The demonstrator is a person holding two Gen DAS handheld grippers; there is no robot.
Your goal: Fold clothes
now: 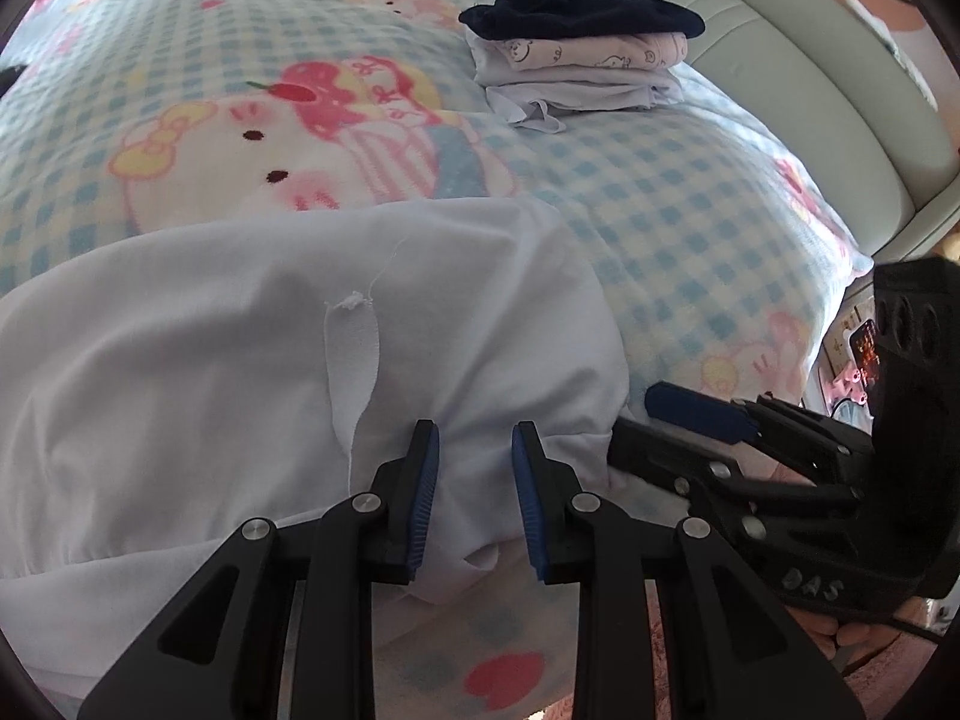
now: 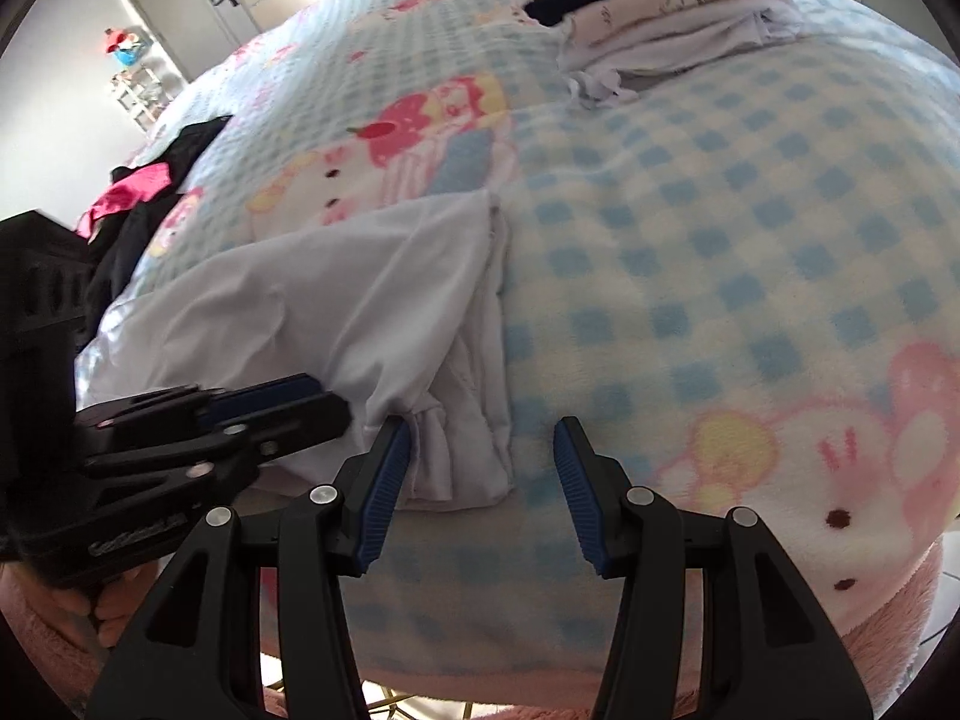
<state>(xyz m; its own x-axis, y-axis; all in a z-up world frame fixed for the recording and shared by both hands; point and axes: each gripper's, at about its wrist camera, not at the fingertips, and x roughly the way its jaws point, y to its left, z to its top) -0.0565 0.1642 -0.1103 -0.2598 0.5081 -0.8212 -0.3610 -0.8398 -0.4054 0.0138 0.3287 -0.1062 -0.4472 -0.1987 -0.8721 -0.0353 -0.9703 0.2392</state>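
Note:
A white garment (image 1: 240, 372) lies partly folded on the checked cartoon blanket (image 1: 690, 210) near the bed's front edge. My left gripper (image 1: 477, 468) is closed on a bunched fold at the garment's near edge, with cloth filling the gap between its blue pads. The right wrist view shows the left gripper (image 2: 336, 397) at the garment's (image 2: 336, 300) left side. My right gripper (image 2: 480, 456) stands open over the garment's folded corner. Its left pad brushes the cloth and its right pad hangs over bare blanket (image 2: 720, 240). In the left wrist view the right gripper (image 1: 633, 417) sits at the garment's right edge.
A stack of folded clothes (image 1: 576, 66) topped by a dark item (image 1: 582, 12) sits at the back right, also the stack (image 2: 672, 18). Loose black and pink clothes (image 2: 138, 198) lie at the bed's left. A padded pale headboard (image 1: 780, 60) runs behind.

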